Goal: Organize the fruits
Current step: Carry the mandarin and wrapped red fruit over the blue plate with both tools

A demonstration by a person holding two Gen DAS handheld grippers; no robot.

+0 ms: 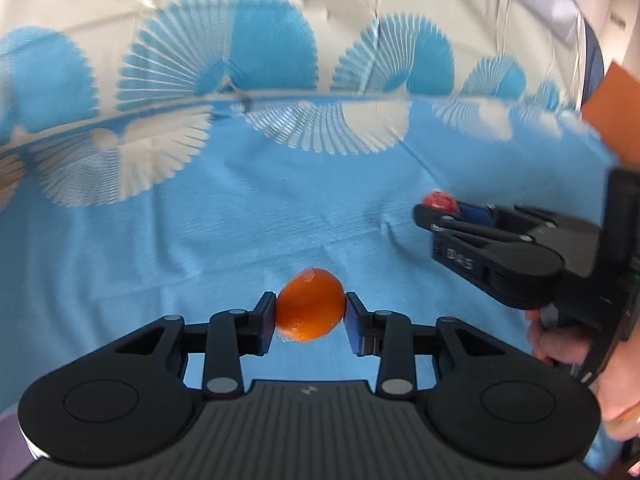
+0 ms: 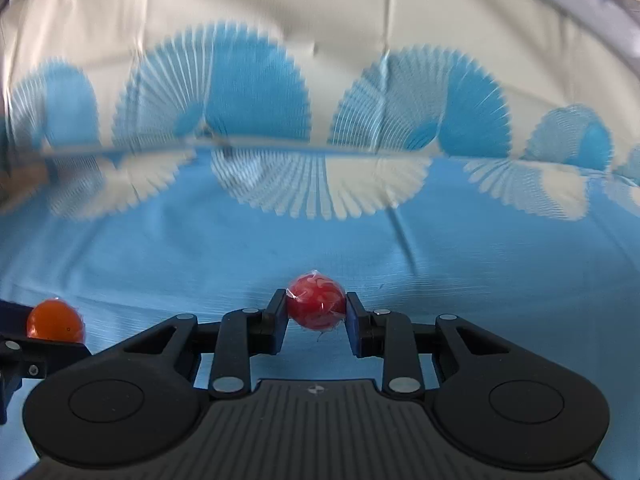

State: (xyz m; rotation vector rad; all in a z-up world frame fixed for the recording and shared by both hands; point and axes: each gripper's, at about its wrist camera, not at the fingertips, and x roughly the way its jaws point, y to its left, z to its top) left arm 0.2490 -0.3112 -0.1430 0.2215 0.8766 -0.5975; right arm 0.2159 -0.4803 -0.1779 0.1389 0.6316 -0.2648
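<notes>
The left claw [image 1: 311, 312] is clamped on a round orange fruit in clear wrap [image 1: 310, 305]; the right claw [image 2: 316, 307] is clamped on a round red wrapped fruit [image 2: 316, 301], both over the blue-and-white patterned cloth [image 1: 200, 232] covering the surface, away from its far edge.

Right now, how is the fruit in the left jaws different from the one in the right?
The orange fruit in the left gripper is plain orange; the red fruit in the right gripper is red with pale flecks. The orange fruit looks larger and holds its jaws wider. Both are round, wrapped in clear film, and clamped over the blue cloth.
</notes>
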